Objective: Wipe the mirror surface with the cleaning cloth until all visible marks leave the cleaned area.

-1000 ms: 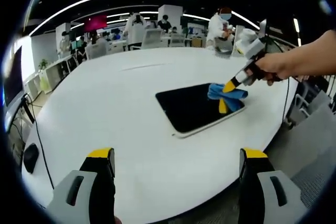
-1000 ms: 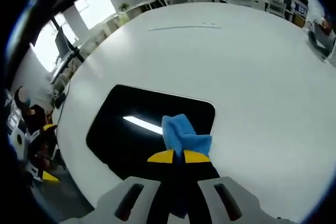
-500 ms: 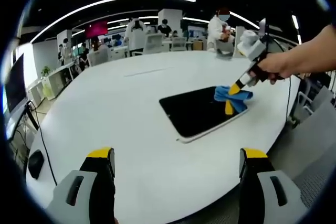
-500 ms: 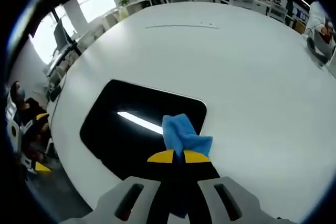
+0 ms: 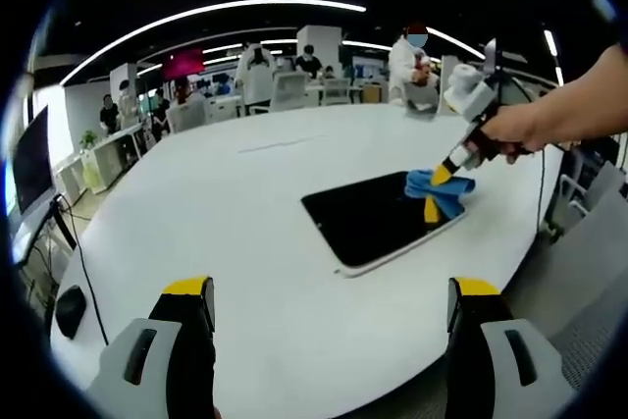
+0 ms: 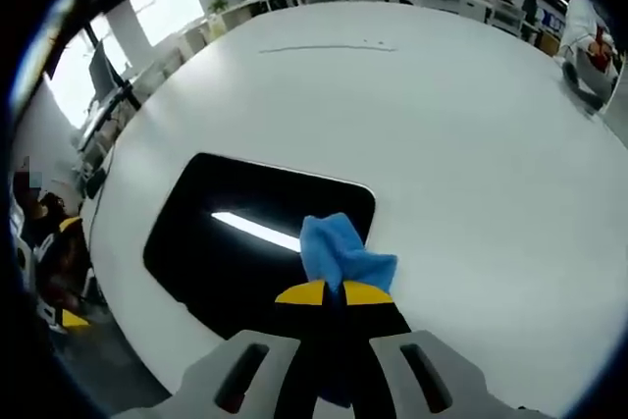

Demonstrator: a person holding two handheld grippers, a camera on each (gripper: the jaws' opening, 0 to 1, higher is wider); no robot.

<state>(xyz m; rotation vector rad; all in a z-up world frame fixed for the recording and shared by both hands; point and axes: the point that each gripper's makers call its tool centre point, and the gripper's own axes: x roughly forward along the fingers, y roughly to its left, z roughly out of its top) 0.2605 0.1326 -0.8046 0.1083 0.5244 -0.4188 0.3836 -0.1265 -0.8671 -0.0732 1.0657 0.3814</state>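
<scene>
A dark rectangular mirror lies flat on the white round table. It reflects a bright ceiling light strip. My right gripper is shut on a blue cleaning cloth, which rests on the mirror near its right-hand corner in the left gripper view. A person's hand holds that gripper. My left gripper stands open above the table's near side, nothing between its jaws, well short of the mirror.
A dark cable and a black mouse-like object lie at the table's left edge. Office desks, chairs and several people stand beyond the table's far side. A monitor stands at the left.
Both views have shifted slightly with the hands. The right gripper and cloth sit a little nearer the mirror's right corner. The left gripper's jaws stay open.
</scene>
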